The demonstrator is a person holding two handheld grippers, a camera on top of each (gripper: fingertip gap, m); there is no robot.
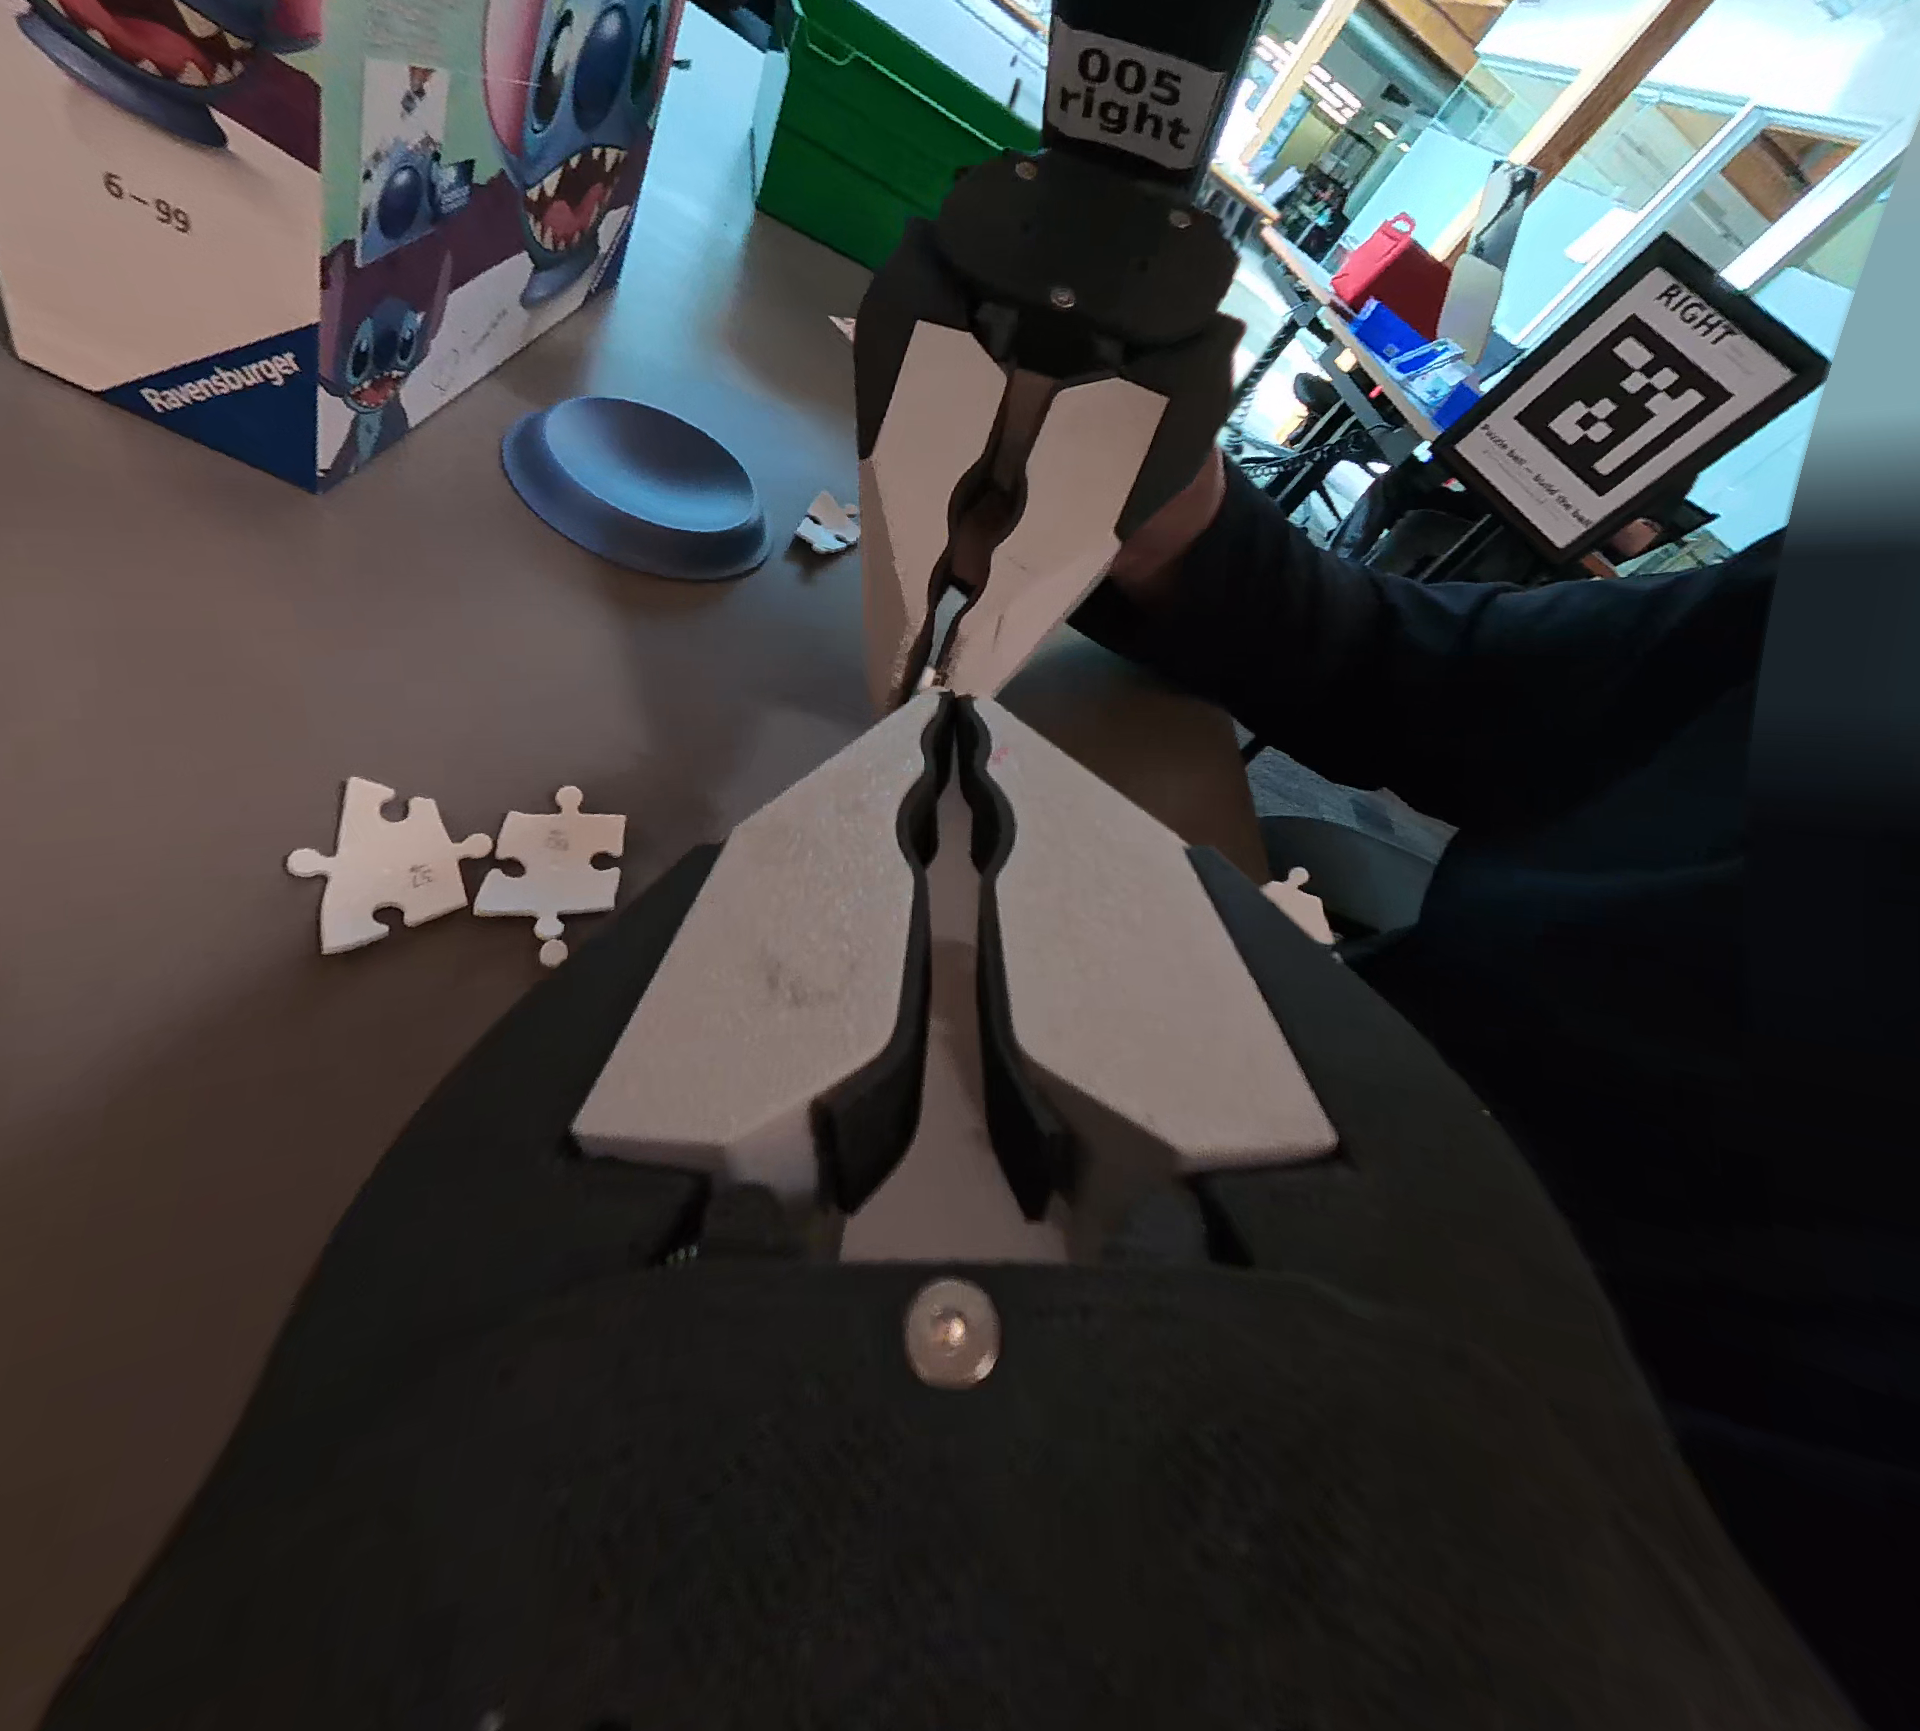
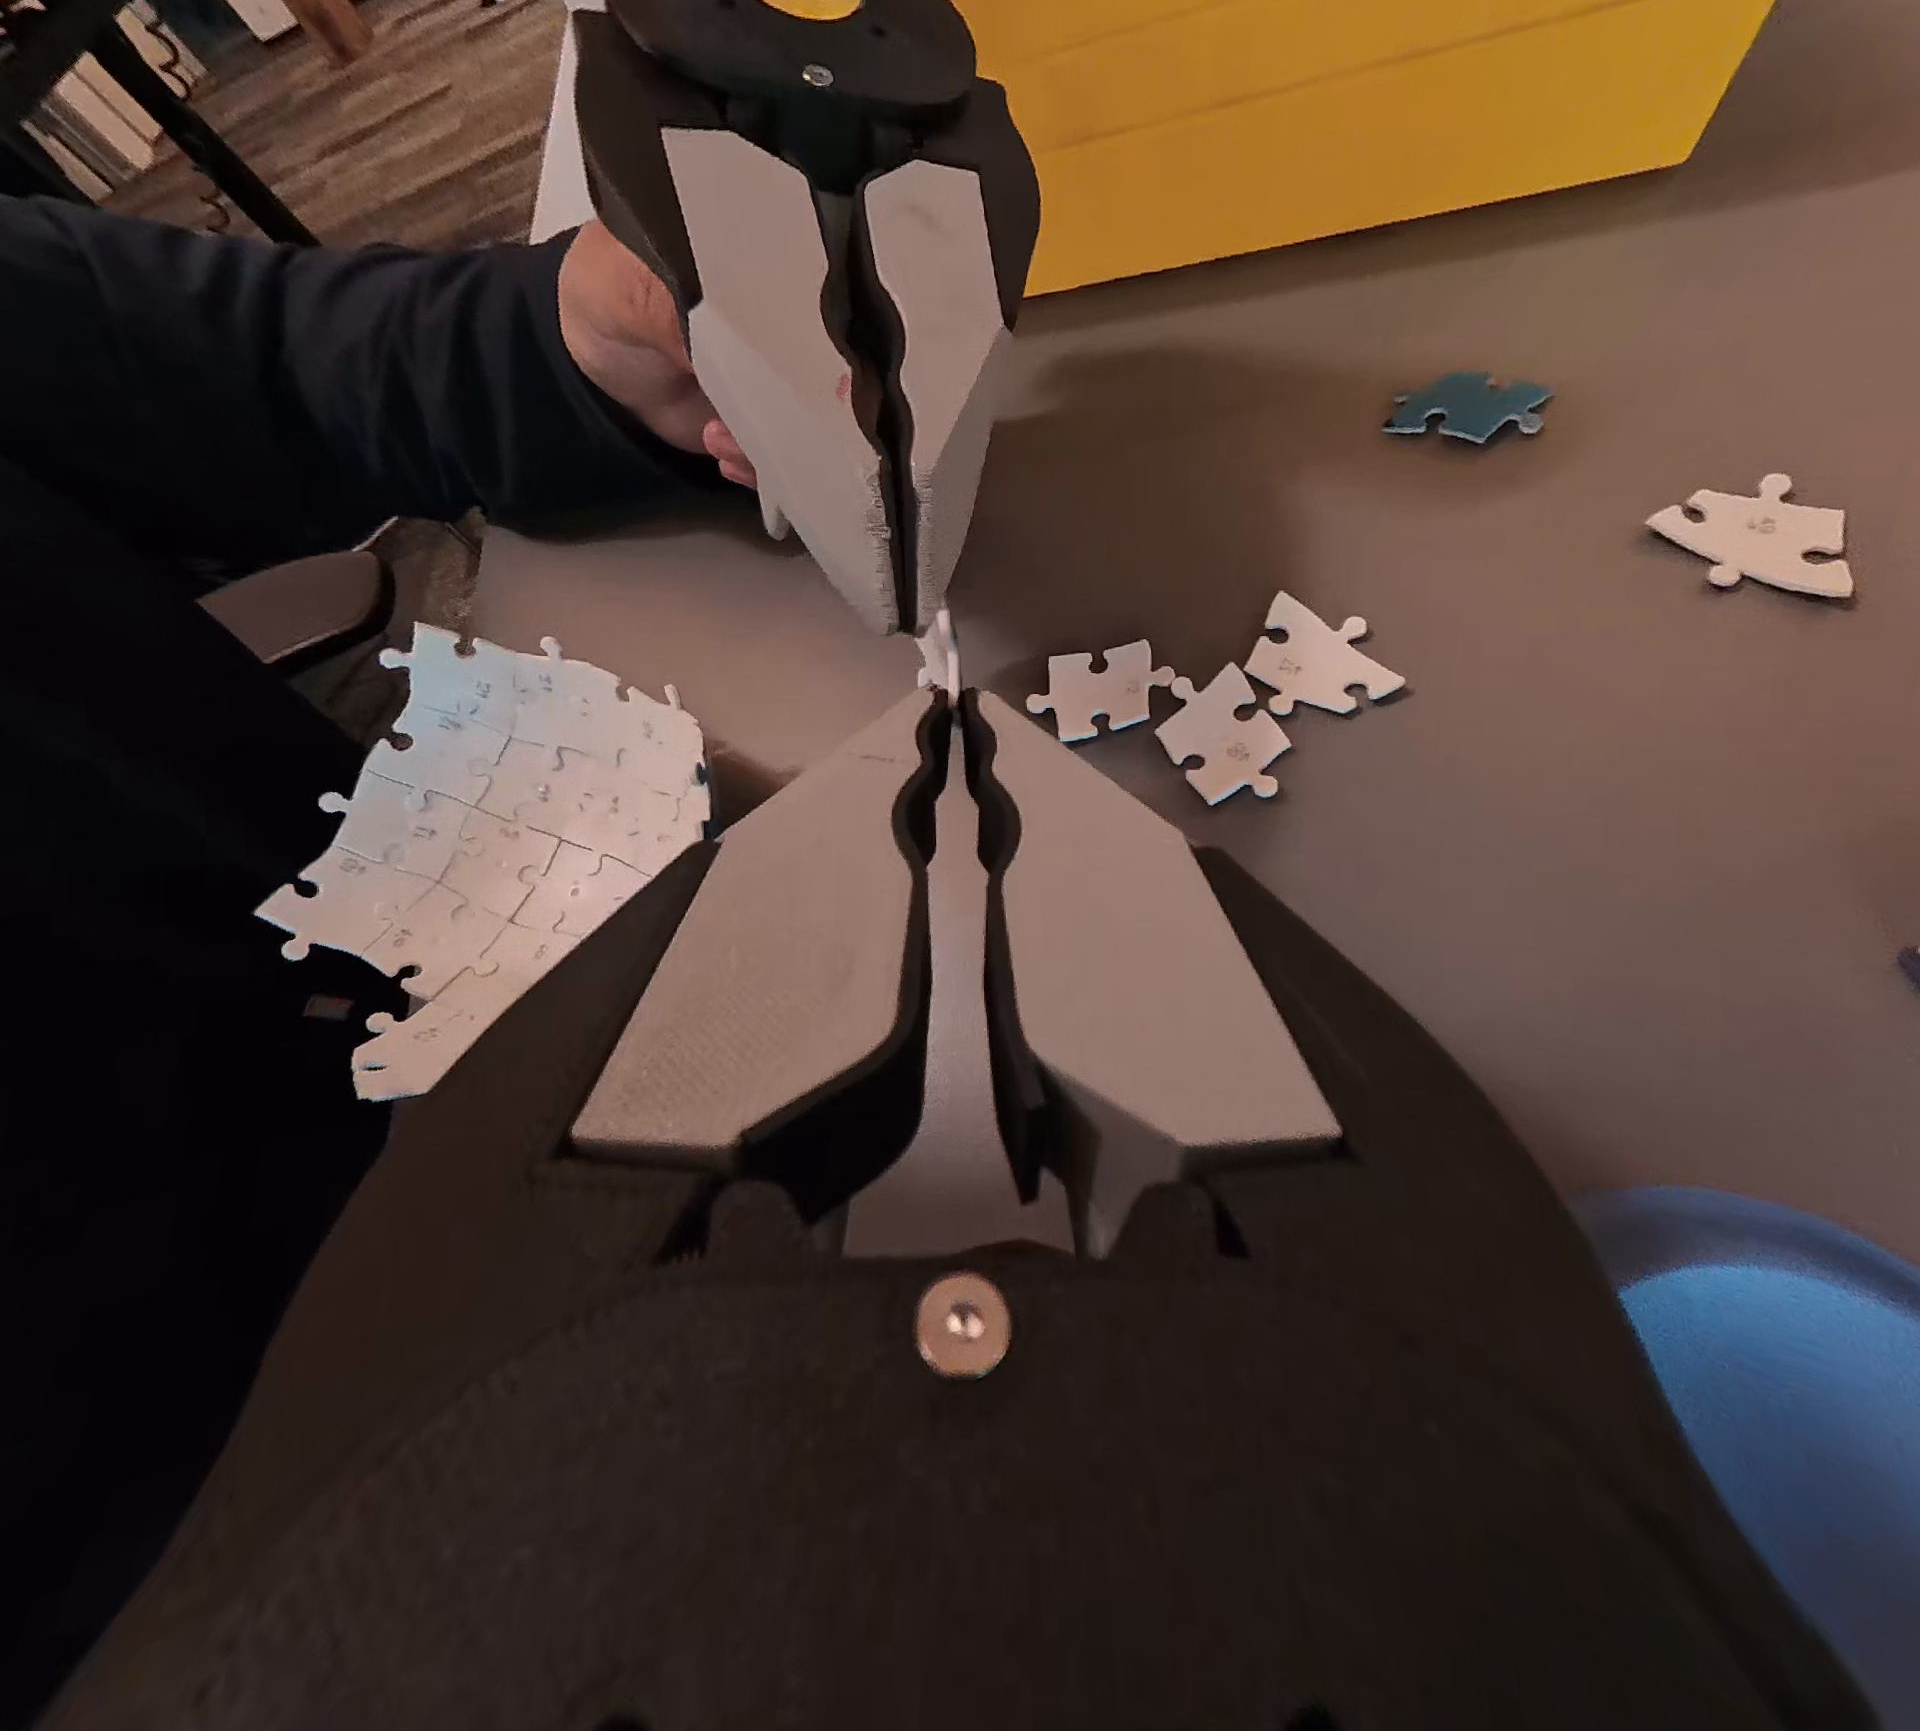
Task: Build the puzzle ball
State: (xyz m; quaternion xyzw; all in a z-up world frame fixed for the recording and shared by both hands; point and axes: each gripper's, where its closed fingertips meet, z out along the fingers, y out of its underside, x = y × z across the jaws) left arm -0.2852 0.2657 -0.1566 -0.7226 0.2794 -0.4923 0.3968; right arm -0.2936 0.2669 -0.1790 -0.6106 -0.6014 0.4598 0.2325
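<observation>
My right gripper (image 2: 949, 707) is shut on a small white puzzle piece (image 2: 941, 655), held edge-on just above the table. My left gripper (image 1: 948, 707) is shut and meets the right gripper (image 1: 932, 675) tip to tip at that piece; I cannot tell whether it grips it. The left gripper also shows in the right wrist view (image 2: 906, 619). A joined, curved sheet of white pieces (image 2: 499, 808) lies face-down at the left. Loose white pieces (image 2: 1226, 736) lie right of the tips, two more (image 1: 390, 860) in the left wrist view. The blue ball stand (image 1: 634, 476) sits beyond.
The puzzle box (image 1: 312, 123) stands at the back left, with a green crate (image 1: 873, 123) behind. A yellow bin (image 2: 1351, 40) sits on the grey table (image 2: 1455, 850). A blue piece (image 2: 1470, 408) and a white one (image 2: 1756, 538) lie farther off. A framed marker sign (image 1: 1631, 393) stands at the right. Left and right tips are no more than a few centimetres apart.
</observation>
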